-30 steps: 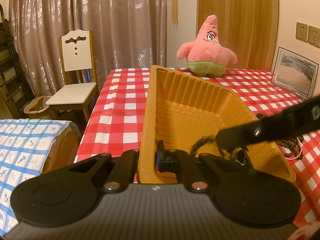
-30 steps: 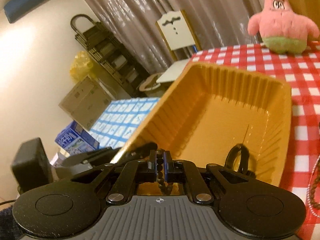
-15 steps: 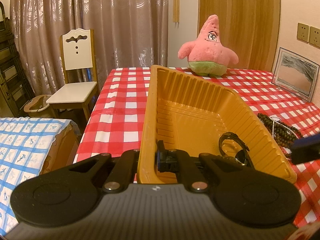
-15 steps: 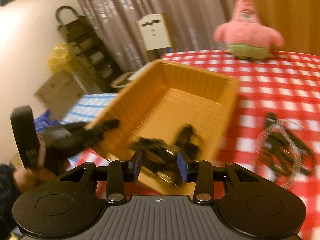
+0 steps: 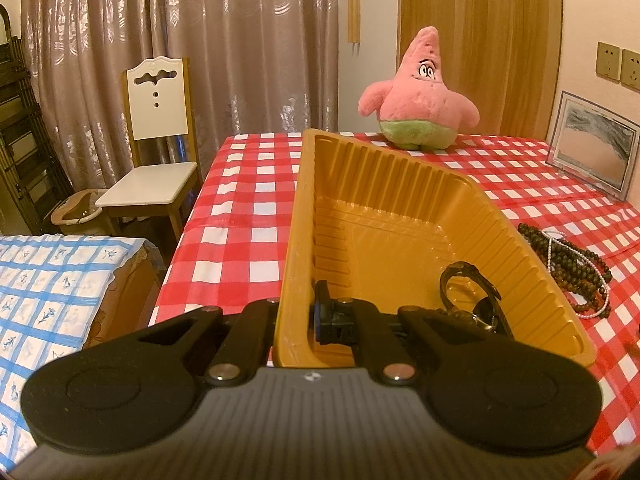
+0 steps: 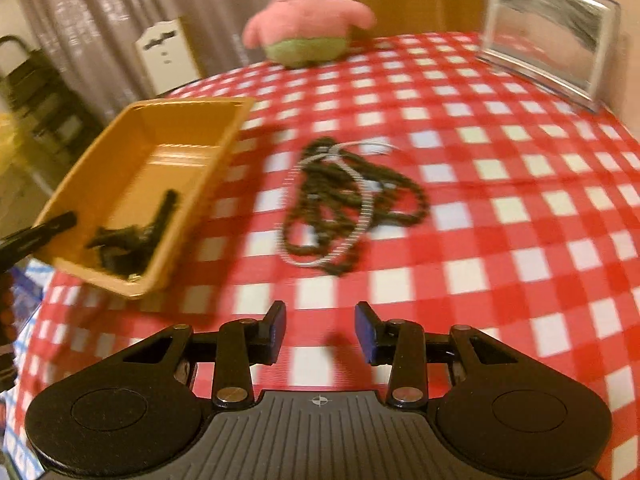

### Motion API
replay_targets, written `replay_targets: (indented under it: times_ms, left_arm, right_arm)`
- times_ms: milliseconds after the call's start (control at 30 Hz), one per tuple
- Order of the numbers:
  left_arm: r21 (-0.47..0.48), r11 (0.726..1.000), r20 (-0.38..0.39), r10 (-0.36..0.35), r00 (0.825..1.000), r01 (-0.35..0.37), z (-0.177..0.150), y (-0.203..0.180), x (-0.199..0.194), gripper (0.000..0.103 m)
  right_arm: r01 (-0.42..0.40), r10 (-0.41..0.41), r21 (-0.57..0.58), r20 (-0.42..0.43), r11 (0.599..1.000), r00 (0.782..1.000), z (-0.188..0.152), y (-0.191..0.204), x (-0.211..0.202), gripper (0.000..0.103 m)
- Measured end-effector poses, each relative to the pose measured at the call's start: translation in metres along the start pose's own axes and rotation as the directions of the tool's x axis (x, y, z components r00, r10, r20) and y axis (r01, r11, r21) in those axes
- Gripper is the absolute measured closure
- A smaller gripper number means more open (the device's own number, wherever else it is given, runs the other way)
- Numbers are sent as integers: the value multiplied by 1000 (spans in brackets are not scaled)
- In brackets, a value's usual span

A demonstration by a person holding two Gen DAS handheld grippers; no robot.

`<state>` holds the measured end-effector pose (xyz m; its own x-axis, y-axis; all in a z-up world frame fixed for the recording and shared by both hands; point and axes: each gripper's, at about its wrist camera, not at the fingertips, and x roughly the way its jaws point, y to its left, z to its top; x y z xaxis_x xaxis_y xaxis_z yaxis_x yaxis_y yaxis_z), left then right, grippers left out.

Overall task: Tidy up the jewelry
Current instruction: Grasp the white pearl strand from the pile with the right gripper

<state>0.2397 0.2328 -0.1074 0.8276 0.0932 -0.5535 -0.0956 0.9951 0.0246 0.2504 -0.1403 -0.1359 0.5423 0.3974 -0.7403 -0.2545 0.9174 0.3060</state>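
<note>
The left gripper (image 5: 298, 316) is clamped on the near wall of the yellow tray (image 5: 384, 200), which holds a dark watch (image 5: 468, 292). The right gripper (image 6: 320, 330) is spread and empty, its fingers (image 6: 276, 320) pointing toward the beaded necklaces (image 6: 344, 200) heaped farther ahead on the table (image 6: 520, 200), just beside the tray.

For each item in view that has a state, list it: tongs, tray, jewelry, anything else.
Left tongs: shut on the tray's near wall.
Right tongs: open, nothing between them, above the cloth.
Tray: tilted, near end lifted, holding dark jewelry.
Watch: inside the tray, at its near end.
Beads: tangled heap on the cloth, outside the tray.
Plush: upright at the table's far edge.
Frame: standing.
</note>
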Motion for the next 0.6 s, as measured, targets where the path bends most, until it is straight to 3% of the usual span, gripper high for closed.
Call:
replay_targets:
  times_ms: [367,433,600]
  left_arm:
    - [4,1000,0,7,1000,-7,0,-2,-2,100]
    - [7,1000,-2,8,1000,-8,0,-1,-2,100]
    - [11,1000,-3,10,1000,-10,0,-2,-2,100]
  right_arm:
    - [14,-16,48,32,999,999,16,-25,7,66]
    - [5,-8,56,38,998,999,20,-26,10,72]
    - [-29,21,115,63,993,998,31,-32,22,78]
